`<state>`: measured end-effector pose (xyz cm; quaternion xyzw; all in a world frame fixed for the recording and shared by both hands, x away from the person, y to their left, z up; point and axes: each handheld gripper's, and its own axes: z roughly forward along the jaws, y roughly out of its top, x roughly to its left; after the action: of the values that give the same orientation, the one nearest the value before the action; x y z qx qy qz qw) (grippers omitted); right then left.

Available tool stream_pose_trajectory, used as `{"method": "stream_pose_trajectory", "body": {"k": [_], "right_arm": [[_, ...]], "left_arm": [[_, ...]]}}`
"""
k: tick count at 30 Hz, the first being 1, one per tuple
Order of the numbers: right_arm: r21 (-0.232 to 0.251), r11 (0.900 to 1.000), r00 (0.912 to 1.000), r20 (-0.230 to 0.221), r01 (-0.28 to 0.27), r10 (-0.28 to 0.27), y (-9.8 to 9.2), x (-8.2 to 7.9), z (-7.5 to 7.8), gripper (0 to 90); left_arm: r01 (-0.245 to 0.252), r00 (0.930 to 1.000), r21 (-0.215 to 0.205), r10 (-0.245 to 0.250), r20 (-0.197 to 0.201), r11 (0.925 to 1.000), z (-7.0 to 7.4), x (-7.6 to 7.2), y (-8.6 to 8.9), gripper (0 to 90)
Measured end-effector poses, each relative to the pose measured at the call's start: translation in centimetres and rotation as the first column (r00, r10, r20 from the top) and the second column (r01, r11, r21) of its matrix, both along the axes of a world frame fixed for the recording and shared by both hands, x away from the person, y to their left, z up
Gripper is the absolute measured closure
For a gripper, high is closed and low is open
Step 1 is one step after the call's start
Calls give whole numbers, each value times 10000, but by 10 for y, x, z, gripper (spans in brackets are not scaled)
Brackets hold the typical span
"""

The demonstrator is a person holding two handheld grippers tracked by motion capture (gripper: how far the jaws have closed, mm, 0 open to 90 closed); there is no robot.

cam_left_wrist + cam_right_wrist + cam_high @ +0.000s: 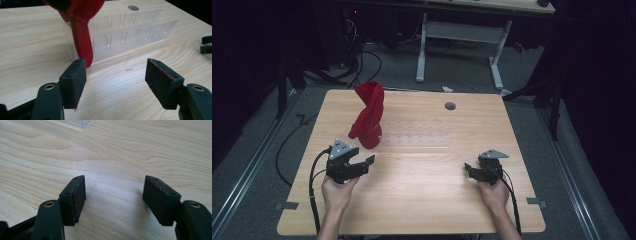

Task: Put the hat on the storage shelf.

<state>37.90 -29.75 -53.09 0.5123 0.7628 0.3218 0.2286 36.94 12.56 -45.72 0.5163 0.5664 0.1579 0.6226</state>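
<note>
Both grippers stand spread and empty: left gripper (pixel 371 161) just short of the red cloth (pixel 368 116) draped upright on the clear slotted rack (pixel 414 139); right gripper (pixel 468 169) well apart.

The wooden table (pixel 422 200) is pale, with a round grey grommet (pixel 450 106) near its far edge and light pooling on its middle. It stands on grey carpet (pixel 257 165), where a metal rail (pixel 242 185) runs along the left and another rail (pixel 579 190) along the right. Beyond the far edge stands a second desk (pixel 492 5) on white legs (pixel 421 47). Black cables (pixel 362 60) lie on the floor at far left. The surroundings are dark.
</note>
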Motion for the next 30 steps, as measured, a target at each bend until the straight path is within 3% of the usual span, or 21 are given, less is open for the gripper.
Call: {"method": "stream_pose_trajectory", "body": {"k": [30], "right_arm": [[4, 10000, 10000, -21, 31, -31, 0, 0, 0, 352]], "left_arm": [[1088, 9931, 283, -1074, -466, 9937, -20, -18, -32, 330]]}}
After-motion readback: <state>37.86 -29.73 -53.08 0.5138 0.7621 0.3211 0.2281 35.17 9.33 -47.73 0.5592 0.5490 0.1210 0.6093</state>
